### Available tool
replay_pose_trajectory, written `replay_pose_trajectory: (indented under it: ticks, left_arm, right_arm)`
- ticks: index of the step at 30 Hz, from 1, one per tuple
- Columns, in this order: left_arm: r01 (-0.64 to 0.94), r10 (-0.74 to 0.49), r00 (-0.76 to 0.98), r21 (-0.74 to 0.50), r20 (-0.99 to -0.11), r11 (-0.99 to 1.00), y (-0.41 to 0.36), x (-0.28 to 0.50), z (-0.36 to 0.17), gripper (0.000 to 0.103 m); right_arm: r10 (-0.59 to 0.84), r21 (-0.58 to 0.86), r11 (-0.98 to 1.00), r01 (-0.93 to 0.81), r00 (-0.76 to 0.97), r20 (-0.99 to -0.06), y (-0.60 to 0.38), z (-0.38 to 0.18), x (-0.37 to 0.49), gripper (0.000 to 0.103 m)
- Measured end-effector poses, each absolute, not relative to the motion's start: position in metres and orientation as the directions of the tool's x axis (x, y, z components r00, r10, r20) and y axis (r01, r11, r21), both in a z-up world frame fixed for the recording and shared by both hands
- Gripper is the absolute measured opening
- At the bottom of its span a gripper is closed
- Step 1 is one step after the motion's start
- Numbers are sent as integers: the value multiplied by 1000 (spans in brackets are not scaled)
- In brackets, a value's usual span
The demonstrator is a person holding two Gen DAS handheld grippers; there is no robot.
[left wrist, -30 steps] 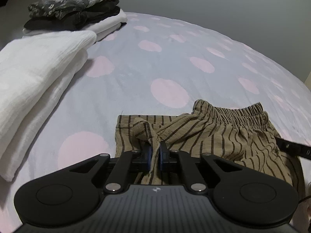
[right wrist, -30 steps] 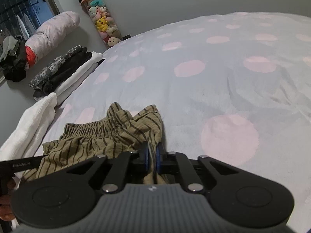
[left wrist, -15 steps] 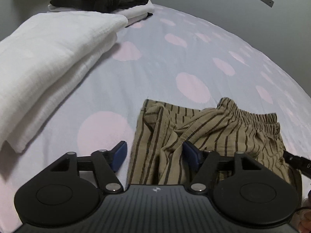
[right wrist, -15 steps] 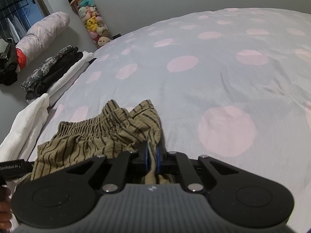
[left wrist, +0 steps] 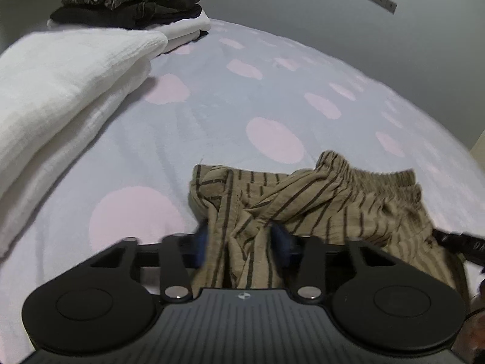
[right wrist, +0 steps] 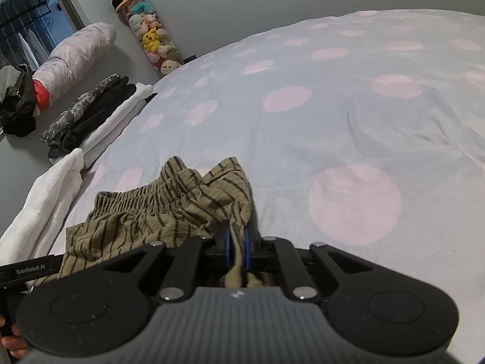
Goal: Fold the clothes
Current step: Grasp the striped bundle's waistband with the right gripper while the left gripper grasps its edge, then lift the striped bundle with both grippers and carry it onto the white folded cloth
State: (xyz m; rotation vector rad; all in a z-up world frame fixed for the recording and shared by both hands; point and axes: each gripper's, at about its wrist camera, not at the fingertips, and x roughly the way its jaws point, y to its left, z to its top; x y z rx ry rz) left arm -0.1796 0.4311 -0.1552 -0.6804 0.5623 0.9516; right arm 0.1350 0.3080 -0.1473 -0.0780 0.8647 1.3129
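Note:
A pair of tan shorts with dark stripes [left wrist: 318, 200] lies bunched on the polka-dot bed; it also shows in the right wrist view [right wrist: 169, 212]. My left gripper [left wrist: 241, 242] is part open, its blurred blue pads either side of a fold of the shorts' left edge. My right gripper [right wrist: 237, 247] is shut on the shorts' right edge, cloth pinched between its blue pads. The elastic waistband [right wrist: 142, 200] faces away from me.
A folded white towel [left wrist: 60, 91] lies at the left. Behind it is a stack of folded dark and white clothes [left wrist: 130, 6]. The lavender bedcover with pink dots [right wrist: 333, 115] stretches away. A tube of plush toys [right wrist: 151, 39] stands by the wall.
My left gripper was shut on the shorts, opened wide and let go half a second ago, and now its pads are closer together around the cloth. My right gripper stays shut.

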Motion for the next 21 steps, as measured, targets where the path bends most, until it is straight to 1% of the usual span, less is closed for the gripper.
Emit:
replay_pose_trajectory:
  ticks: [1, 3, 5, 8, 11, 16, 21]
  left_arm:
    - [-866, 533, 486, -300, -693, 400, 433, -182, -155, 28]
    - [-857, 525, 508, -338, -683, 390, 435, -186, -154, 14]
    - [-855, 529, 510, -331, -678, 400, 434, -184, -151, 11]
    - [-854, 538, 509, -317, -672, 413, 431, -182, -146, 9]
    - [-852, 541, 517, -338, -663, 400, 432, -185, -141, 8]
    - [-853, 579, 519, -339, -628, 397, 424, -191, -123, 8]
    - [-869, 627, 494, -358, -603, 340, 421, -208, -102, 8]
  right_arm:
    - [808, 412, 298, -861, -2, -589, 308, -147, 135, 10]
    - [811, 418, 296, -859, -5, -585, 307, -147, 136, 10]
    - [815, 429, 295, -854, -9, -579, 306, -147, 137, 10]
    - [824, 454, 298, -840, -14, -567, 304, -144, 138, 8]
    - [836, 482, 300, -823, -17, -548, 299, -137, 139, 8]
    - [848, 494, 298, -817, -11, -530, 298, -118, 135, 7]
    - [855, 441, 258, -860, -9, -519, 318, -83, 117, 7]
